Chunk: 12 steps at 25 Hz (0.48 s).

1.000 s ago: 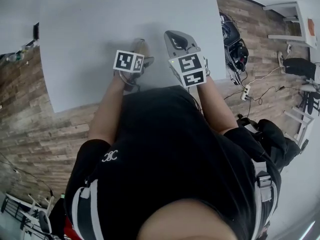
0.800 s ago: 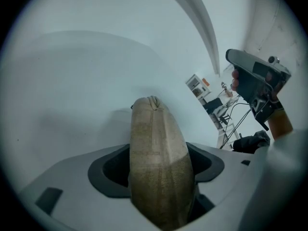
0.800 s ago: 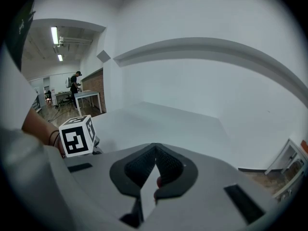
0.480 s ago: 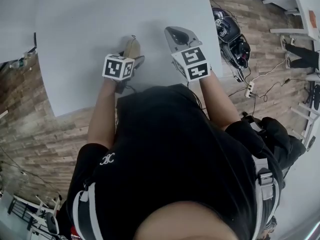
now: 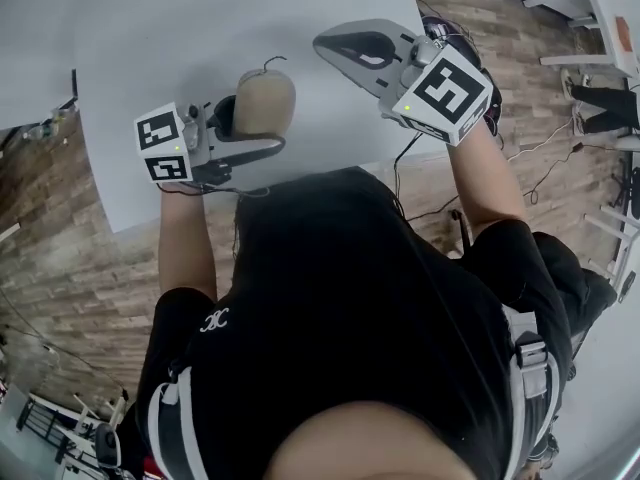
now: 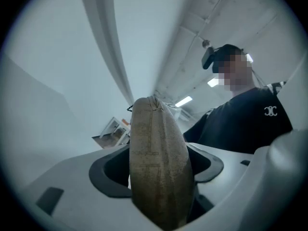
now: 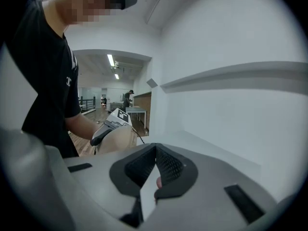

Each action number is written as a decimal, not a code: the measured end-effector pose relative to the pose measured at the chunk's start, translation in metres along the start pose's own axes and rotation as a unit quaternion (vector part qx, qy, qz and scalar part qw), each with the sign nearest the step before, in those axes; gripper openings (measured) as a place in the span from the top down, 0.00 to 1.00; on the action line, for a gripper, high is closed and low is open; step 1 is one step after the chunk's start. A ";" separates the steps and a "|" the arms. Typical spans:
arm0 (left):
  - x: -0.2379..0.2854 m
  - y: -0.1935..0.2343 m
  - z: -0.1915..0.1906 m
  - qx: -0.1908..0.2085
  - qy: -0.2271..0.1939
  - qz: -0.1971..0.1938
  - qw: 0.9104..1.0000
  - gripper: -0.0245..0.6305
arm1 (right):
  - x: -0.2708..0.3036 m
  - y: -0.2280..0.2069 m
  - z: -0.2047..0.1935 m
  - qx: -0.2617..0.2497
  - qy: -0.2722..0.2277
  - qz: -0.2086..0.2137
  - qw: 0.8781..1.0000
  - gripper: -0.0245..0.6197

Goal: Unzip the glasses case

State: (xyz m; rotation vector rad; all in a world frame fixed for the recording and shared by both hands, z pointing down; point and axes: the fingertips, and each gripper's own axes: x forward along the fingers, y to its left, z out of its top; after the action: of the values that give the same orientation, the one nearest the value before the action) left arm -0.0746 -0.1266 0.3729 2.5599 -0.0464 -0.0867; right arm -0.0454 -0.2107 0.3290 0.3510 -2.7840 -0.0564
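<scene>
A tan fabric glasses case (image 5: 266,96) hangs above the white table (image 5: 150,28), and my left gripper (image 5: 258,128) is shut on it. Those jaws have just been closing with the case between them. In the left gripper view the case (image 6: 159,143) stands on end and fills the gap between the pads of my left gripper (image 6: 159,172). A thin dark zip cord (image 5: 270,63) sticks out at its far end. To the right, my right gripper (image 5: 345,48) is shut and holds nothing. In its own view my right gripper (image 7: 154,177) looks towards the case (image 7: 115,139).
The table's near edge runs just in front of the person's black shirt (image 5: 350,298). Wooden floor lies on both sides. Cables and a power strip (image 5: 500,178) lie on the floor at the right, next to white furniture (image 5: 590,18).
Both grippers have risen towards the camera. The left one has lifted the case off the table and swung left. The right one has moved up and to the right, still shut.
</scene>
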 end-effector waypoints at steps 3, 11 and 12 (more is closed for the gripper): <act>-0.001 -0.040 0.015 0.027 -0.004 -0.064 0.998 0.45 | -0.002 0.016 0.022 0.007 -0.026 0.044 0.999 0.95; 0.013 -0.087 0.004 0.062 0.030 -0.094 0.993 0.45 | -0.025 0.079 0.055 0.025 -0.055 0.182 0.981 0.81; 0.012 -0.089 0.005 0.060 0.028 -0.100 0.993 0.45 | -0.027 0.080 0.059 0.035 -0.063 0.194 0.978 0.79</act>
State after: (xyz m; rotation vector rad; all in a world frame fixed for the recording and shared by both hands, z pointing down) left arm -0.0612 -0.0559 0.3195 2.6791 0.2320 -0.0916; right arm -0.0594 -0.1273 0.2709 -0.1913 -2.9303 0.1153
